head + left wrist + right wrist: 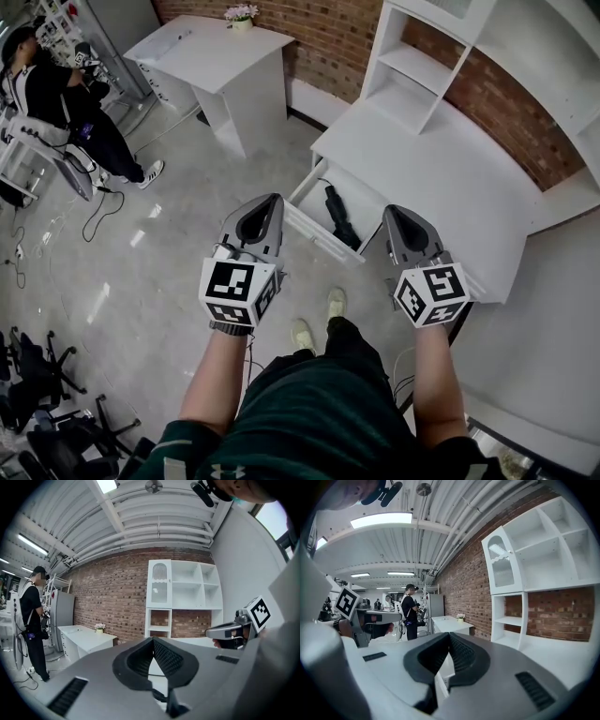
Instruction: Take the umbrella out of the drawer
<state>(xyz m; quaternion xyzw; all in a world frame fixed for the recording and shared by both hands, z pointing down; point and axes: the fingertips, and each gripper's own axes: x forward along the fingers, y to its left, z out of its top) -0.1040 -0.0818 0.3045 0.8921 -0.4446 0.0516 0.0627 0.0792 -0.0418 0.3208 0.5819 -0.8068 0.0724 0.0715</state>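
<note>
While the black umbrella (339, 217) lies lengthwise inside the open drawer (309, 199) of the white desk (441, 173), both grippers are held apart from it, pointing toward the desk. Left gripper (273, 201): jaws pressed together, nothing between them, tip just left of the drawer front. Right gripper (391, 212): jaws likewise closed on nothing, tip at the drawer's right end. A white shelf unit (412, 66) stands on the desk against the brick wall (328, 28). A seated person (52, 94) is at far left.
</note>
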